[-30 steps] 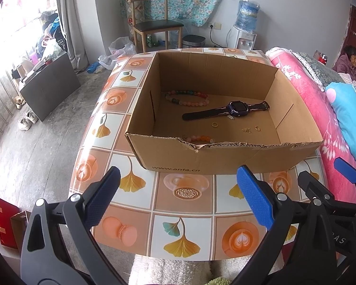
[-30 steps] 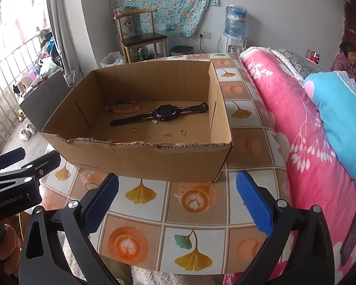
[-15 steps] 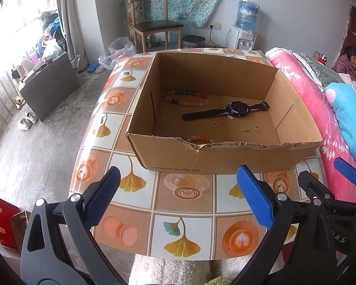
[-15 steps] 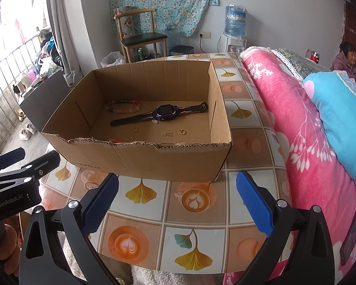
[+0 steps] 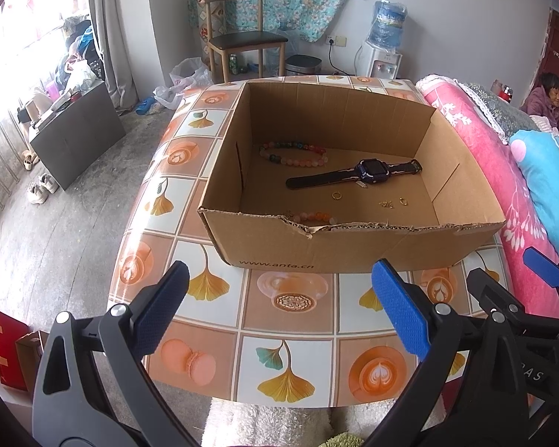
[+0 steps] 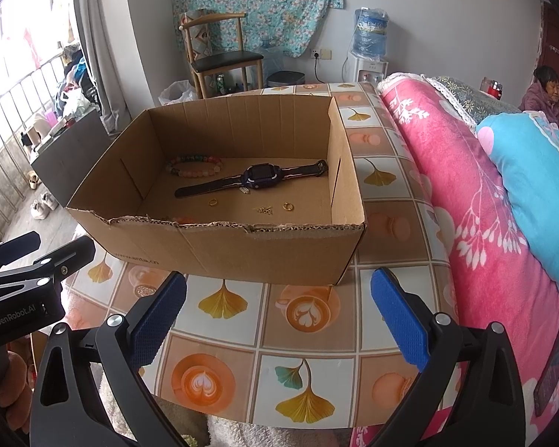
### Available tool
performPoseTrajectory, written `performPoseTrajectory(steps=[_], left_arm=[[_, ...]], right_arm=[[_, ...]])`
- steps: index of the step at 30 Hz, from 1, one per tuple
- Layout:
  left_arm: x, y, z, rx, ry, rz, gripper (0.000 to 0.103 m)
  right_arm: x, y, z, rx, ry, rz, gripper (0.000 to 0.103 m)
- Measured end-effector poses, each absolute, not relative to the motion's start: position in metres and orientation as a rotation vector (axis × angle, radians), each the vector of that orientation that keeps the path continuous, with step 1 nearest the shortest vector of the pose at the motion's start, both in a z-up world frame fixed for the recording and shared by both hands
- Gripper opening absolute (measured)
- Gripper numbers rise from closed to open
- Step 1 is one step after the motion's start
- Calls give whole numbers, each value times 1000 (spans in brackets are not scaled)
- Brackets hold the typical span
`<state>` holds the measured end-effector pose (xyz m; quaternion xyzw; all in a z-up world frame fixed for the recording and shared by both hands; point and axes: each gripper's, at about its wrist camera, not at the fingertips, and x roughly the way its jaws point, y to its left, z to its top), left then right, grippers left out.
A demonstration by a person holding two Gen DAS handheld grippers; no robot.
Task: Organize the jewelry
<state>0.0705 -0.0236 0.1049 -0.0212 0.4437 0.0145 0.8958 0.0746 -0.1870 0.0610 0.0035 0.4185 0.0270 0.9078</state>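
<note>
Your left gripper (image 5: 277, 307) hung with its blue ribbed pads spread wide, holding nothing, above the glossy patterned tablecloth (image 5: 287, 335). Your right gripper (image 6: 277, 309) was just as wide apart and just as empty, over the near edge of that cloth. Ahead of both sat the open brown corrugated cardboard box (image 5: 316, 249), its near rim torn and ragged. On its floor lay the dark blue wristwatch with a flat strap (image 5: 369, 172), stretched out straight. Behind it curled the round pastel bead bracelet (image 5: 292, 153). A second orange bead bracelet (image 5: 315, 217) was tucked against the near wall. Small gold rings (image 5: 336, 196) lay scattered in front of the watch.
</note>
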Motion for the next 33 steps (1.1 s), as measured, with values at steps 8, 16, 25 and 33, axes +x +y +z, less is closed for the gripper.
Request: performPoseTrajectory(steps=[8, 16, 25, 33], left_arm=[[70, -22, 105, -46, 924, 30, 95], [70, -22, 105, -46, 923, 29, 95], [70, -22, 105, -45, 924, 29, 95], [70, -23, 105, -47, 924, 31, 95]], right_arm=[[74, -187, 61, 8, 866, 55, 97], [72, -186, 60, 8, 873, 55, 97], [72, -186, 60, 9, 875, 56, 97], [71, -186, 59, 14, 879, 55, 97]])
